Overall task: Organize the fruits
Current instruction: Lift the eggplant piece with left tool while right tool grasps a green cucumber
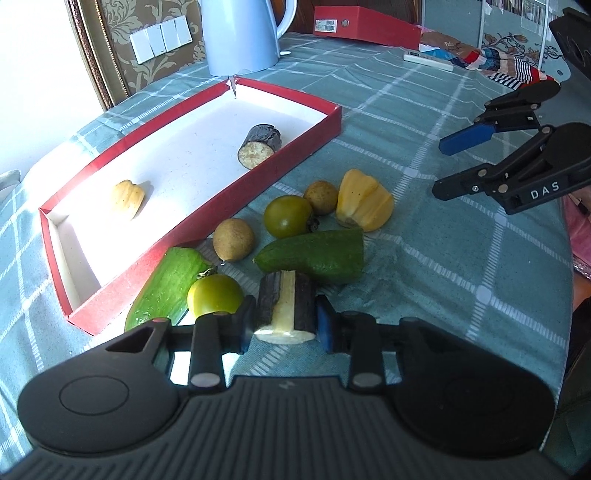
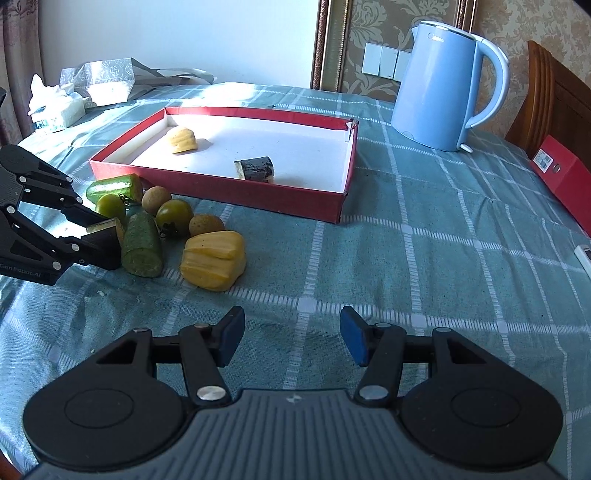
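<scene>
Tablecloth (image 2: 424, 236): woven cloth, matt teal with pale checks. Tray (image 1: 295, 168): red cardboard walls, matt white paper lining. Kettle (image 2: 439, 88): smooth, glossy blue plastic. Left gripper (image 1: 284, 325): matt black plastic, blue rubbery pads (image 1: 325, 326), bare metal pins. Cucumber pieces (image 1: 314, 256): rough green skin, wet-glossy cut. Chair (image 2: 554, 99): polished wood.

tray (image 1: 303, 155): on tablecloth (image 1: 424, 295), kettle (image 1: 240, 33) behind | in tray: eggplant piece (image 1: 258, 146), jackfruit pod (image 1: 128, 197), well apart | beside tray, on cloth: cucumber pieces (image 1: 314, 254), tomatoes (image 1: 288, 216), longans (image 1: 233, 239), larger jackfruit pod (image 1: 364, 201), clustered
</scene>
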Action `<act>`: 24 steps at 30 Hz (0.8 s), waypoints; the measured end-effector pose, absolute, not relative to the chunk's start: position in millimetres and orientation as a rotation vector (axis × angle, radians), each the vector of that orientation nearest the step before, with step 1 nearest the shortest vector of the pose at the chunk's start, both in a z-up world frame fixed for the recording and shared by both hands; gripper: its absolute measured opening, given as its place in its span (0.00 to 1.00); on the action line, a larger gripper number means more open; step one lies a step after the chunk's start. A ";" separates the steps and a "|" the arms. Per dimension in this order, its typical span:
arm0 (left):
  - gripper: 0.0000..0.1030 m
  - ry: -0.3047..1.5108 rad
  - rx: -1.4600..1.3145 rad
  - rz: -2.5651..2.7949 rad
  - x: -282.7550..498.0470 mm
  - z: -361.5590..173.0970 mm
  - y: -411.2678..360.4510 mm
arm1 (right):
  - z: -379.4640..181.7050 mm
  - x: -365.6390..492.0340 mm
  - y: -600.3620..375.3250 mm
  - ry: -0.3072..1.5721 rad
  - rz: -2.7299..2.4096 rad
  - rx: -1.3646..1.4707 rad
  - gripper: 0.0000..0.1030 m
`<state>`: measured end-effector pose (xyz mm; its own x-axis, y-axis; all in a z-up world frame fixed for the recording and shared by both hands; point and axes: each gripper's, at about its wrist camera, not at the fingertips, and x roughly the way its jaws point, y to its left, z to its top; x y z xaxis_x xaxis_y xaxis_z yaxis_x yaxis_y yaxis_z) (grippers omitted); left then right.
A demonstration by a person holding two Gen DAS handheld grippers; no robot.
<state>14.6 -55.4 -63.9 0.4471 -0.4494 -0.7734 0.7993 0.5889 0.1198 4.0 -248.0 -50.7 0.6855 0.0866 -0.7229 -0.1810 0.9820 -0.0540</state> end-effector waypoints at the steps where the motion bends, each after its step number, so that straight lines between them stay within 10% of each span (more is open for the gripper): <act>1: 0.29 0.770 0.512 -0.809 14.3 -63.8 -55.2 | -50.0 3.9 -246.7 0.798 0.156 -0.131 0.54; 24: 0.29 0.740 0.183 -0.517 -25.3 -28.1 17.5 | -34.3 56.6 -150.7 0.813 0.509 -0.229 0.32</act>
